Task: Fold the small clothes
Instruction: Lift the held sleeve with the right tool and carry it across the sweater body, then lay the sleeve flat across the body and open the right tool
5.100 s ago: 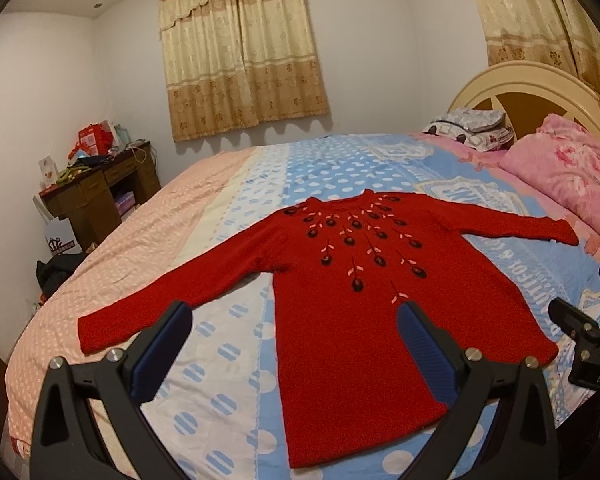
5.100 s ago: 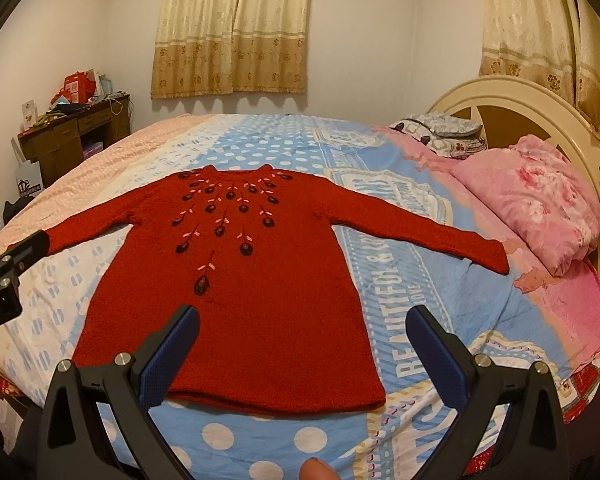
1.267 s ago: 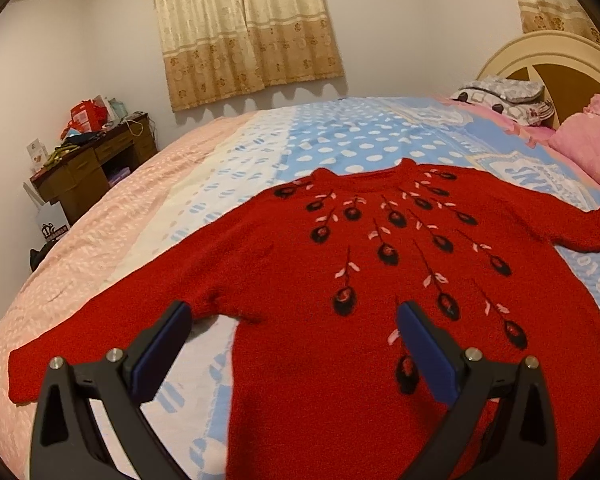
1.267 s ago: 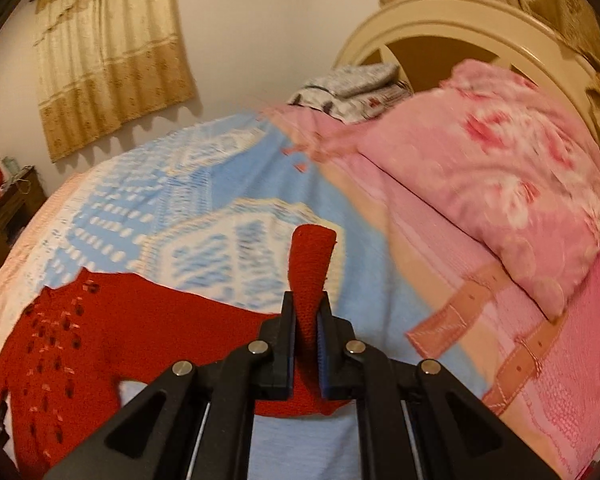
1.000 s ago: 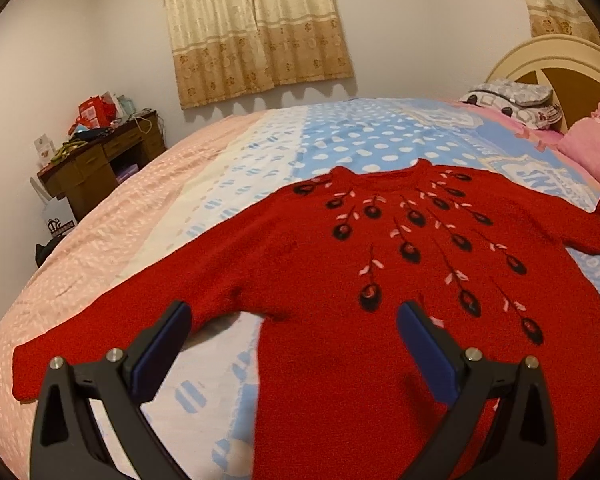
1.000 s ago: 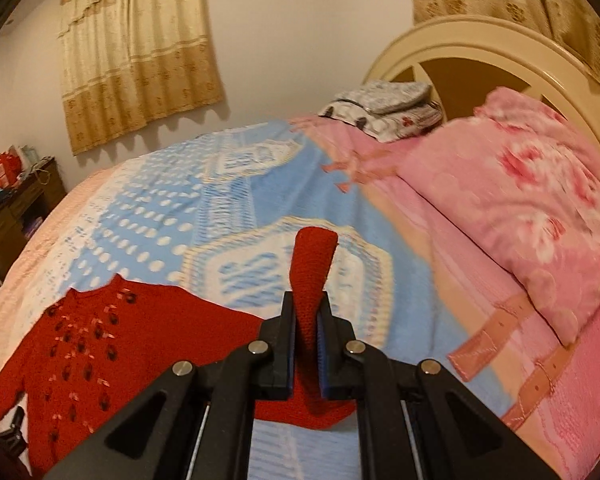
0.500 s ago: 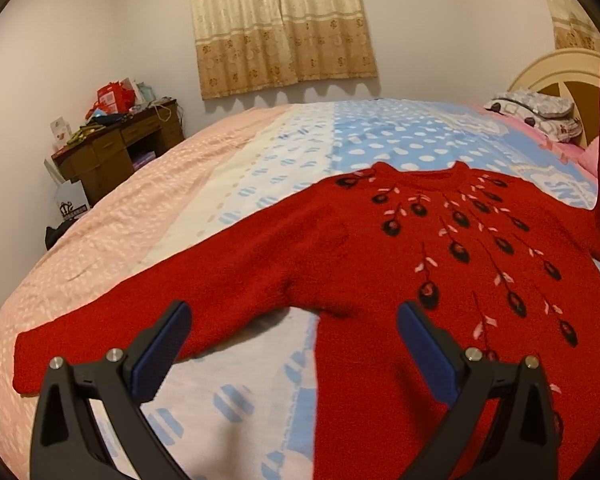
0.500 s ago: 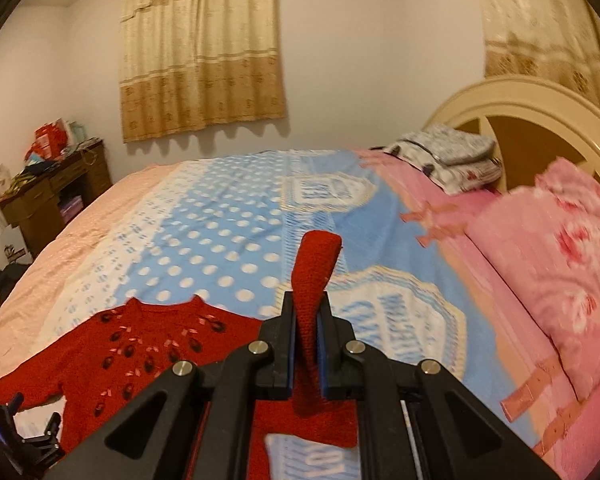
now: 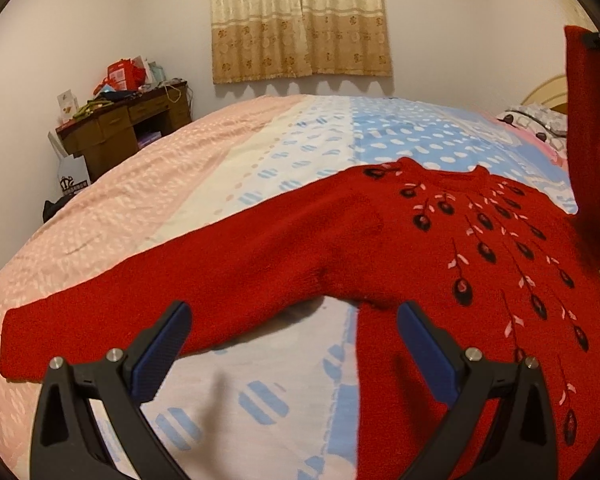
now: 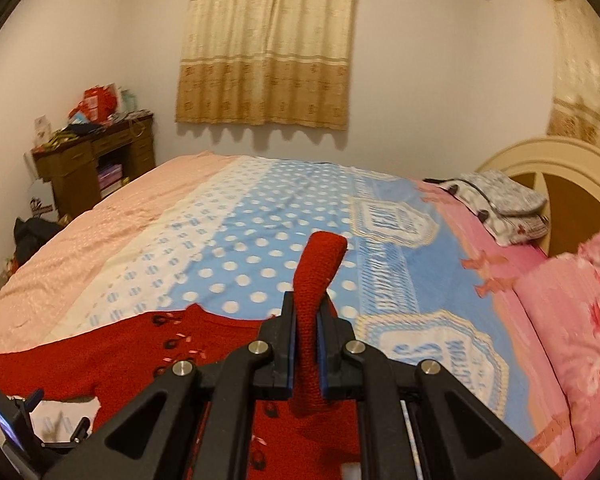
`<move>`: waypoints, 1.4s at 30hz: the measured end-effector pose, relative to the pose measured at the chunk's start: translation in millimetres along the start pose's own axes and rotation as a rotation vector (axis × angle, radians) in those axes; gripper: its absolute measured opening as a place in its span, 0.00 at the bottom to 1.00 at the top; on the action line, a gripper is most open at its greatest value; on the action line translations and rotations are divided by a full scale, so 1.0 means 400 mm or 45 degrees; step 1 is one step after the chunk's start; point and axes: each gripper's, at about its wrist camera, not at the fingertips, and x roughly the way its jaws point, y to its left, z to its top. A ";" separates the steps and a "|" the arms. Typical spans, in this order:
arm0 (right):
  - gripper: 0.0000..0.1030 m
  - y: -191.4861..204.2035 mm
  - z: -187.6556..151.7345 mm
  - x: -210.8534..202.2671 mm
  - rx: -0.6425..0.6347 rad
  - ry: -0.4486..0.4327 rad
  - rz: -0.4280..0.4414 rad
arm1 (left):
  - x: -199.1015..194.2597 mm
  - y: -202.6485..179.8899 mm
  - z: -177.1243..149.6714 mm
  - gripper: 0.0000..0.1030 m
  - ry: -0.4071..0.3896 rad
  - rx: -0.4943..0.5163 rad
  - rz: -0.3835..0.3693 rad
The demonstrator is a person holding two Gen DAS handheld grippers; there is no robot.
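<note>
Two grippers are at work on one red sweater [image 9: 380,248], which lies face up on the bed [image 9: 180,184], body flat and one sleeve raised.

Going left to right: the left gripper [image 9: 294,336] hangs with its fingers spread wide and nothing between them. The flat sleeve [image 9: 140,296] runs out past its left fingertip, and the armpit sits between the tips, just beyond them. If these fingers come down here, I judge they could pinch the bedcover together with the knit, since the sleeve lies thin against the cloth.

The right gripper [image 10: 306,332] has its fingers clenched on the lifted sleeve [image 10: 314,288]; the cuff end pokes up past the tips and curls over, and the rest hangs below them toward the body. The grip takes only a narrow strip of the cuff. A quick swing across could let the soft knit slide out, or drag the shoulder and skew the body so the fold lands crooked.

The sweater is a thick, nubbly knit with dark teardrop motifs on thin stems fanning down from a round neck. The bedcover is smooth printed cotton, pink, cream and blue with white dots.
</note>
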 end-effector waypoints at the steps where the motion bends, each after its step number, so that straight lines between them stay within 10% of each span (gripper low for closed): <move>1: 0.07 0.022 0.004 0.006 -0.016 0.001 0.011 | 0.001 0.004 -0.001 1.00 0.004 -0.009 -0.003; 33: 0.07 0.587 -0.275 0.313 -0.333 0.334 0.376 | 0.008 0.039 -0.013 1.00 0.016 -0.093 -0.029; 36: 0.29 0.592 -0.299 0.335 -0.304 0.392 0.527 | 0.008 0.042 -0.014 1.00 0.018 -0.094 -0.036; 38: 0.71 0.589 -0.315 0.327 -0.304 0.413 0.602 | 0.008 0.047 -0.015 1.00 0.024 -0.107 -0.045; 42: 0.71 0.524 -0.336 0.276 -0.255 0.367 0.592 | 0.008 0.048 -0.012 1.00 0.037 -0.112 -0.053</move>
